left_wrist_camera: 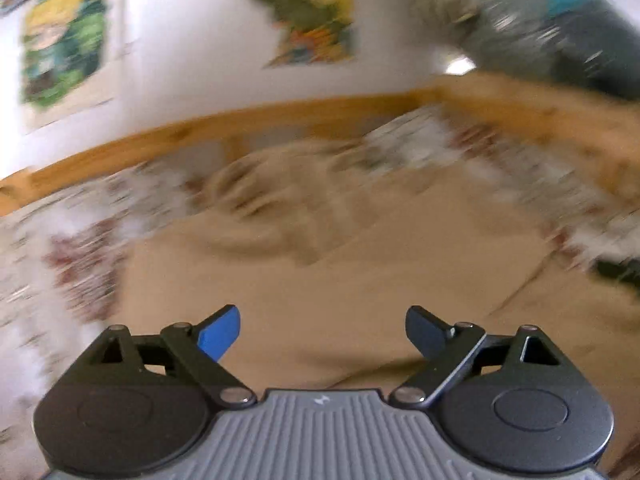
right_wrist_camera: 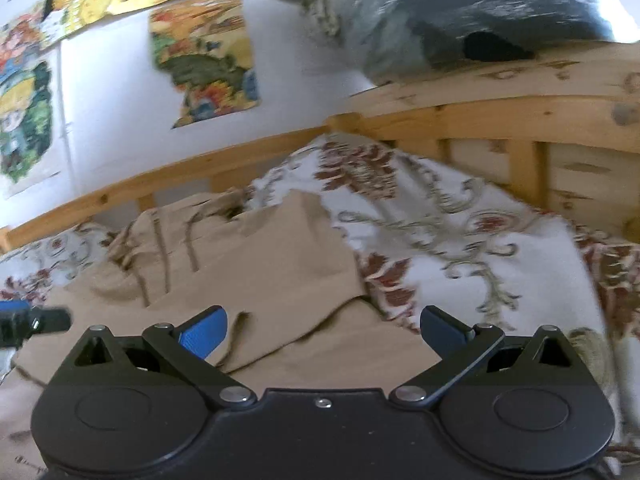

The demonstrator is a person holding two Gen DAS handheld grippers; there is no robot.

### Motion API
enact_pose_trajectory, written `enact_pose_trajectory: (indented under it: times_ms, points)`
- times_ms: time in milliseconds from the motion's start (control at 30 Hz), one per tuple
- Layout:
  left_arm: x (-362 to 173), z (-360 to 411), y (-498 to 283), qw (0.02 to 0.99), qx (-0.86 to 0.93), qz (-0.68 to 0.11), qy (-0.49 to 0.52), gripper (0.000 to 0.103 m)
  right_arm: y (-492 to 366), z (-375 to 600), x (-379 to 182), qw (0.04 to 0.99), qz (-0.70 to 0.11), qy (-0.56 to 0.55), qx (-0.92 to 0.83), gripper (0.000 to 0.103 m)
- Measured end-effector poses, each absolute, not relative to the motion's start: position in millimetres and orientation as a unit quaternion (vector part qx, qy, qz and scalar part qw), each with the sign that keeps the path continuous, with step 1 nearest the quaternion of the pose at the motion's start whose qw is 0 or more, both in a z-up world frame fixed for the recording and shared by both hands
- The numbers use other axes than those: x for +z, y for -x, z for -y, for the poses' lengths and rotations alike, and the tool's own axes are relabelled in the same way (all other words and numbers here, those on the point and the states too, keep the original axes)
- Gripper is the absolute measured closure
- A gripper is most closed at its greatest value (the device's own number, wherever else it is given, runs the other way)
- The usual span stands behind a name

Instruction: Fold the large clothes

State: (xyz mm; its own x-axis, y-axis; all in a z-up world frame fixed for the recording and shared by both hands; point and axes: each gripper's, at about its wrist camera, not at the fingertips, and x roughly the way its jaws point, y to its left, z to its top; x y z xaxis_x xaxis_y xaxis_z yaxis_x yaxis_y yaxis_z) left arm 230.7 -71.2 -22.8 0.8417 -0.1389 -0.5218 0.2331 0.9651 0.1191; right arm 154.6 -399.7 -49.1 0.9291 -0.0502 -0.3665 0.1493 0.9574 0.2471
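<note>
- Both tongs are seen with jaws spread wide and nothing between the pads: the left tongs (left_wrist_camera: 322,334) and the right tongs (right_wrist_camera: 322,334) each hang just over the garment (right_wrist_camera: 256,264), holding none of it.
- The garment, a large tan piece, lies on the bedspread (right_wrist_camera: 472,240) directly ahead of and beneath both tongs; its far end is bunched into ridges, and a drawstring seems to trail there, though this cannot be made out for certain.
- A loose flap is folded over just ahead of the right tongs, its edge running toward the blue pad; the left tongs show at the left margin of the right view, near the garment's left side.
- Risk: the left view is badly smeared, so a grab made at that pace could be misplaced, and only the top layer, or the bedspread beneath, might be pinched.
- Risk: the bunched far end could be dragged into the fold unsmoothed, leaving a lumpy, crooked result.
- Risk: the limp cloth could slip from smooth pads if only a thin edge is caught.
- Materials: the garment looks soft, matte and heavy-draping; the bedspread is white with a red and olive floral scroll, slightly rumpled.
- Beyond, a knotty pine frame (right_wrist_camera: 500,112) with slats is seen, rigid and glossy, with a dark bag (right_wrist_camera: 480,12) resting above the right tongs.
</note>
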Motion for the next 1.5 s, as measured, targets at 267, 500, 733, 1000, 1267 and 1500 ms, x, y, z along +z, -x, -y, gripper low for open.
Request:
enact_pose_trajectory:
  times_ms: [267, 500, 733, 1000, 1267, 1500]
  points:
    - [-33, -44, -270, 0.95, 0.053, -0.307, -0.021, 0.031, -172, 378, -63, 0.962, -0.214, -0.164, 0.035, 0.008]
    - [-55, -102, -322, 0.93, 0.051, -0.355, 0.078, 0.055, -203, 349, -77, 0.95, -0.254, -0.157, 0.086, 0.052]
    - [-58, -105, -337, 0.917, 0.055, -0.372, 0.133, 0.1, -236, 328, -86, 0.949, -0.273, -0.111, 0.11, 0.103]
    - [-61, -143, -306, 0.889, 0.079, -0.316, 0.323, 0.101, -232, 349, -88, 0.951, -0.272, -0.121, 0.083, 0.103]
    - [-51, -131, -304, 0.898, 0.078, -0.327, 0.285, 0.101, -240, 365, -91, 0.915, -0.293, -0.245, 0.131, 0.059]
    - [-48, -141, -299, 0.891, 0.065, -0.31, 0.327, 0.101, -236, 338, -89, 0.934, -0.274, -0.175, 0.146, 0.1]
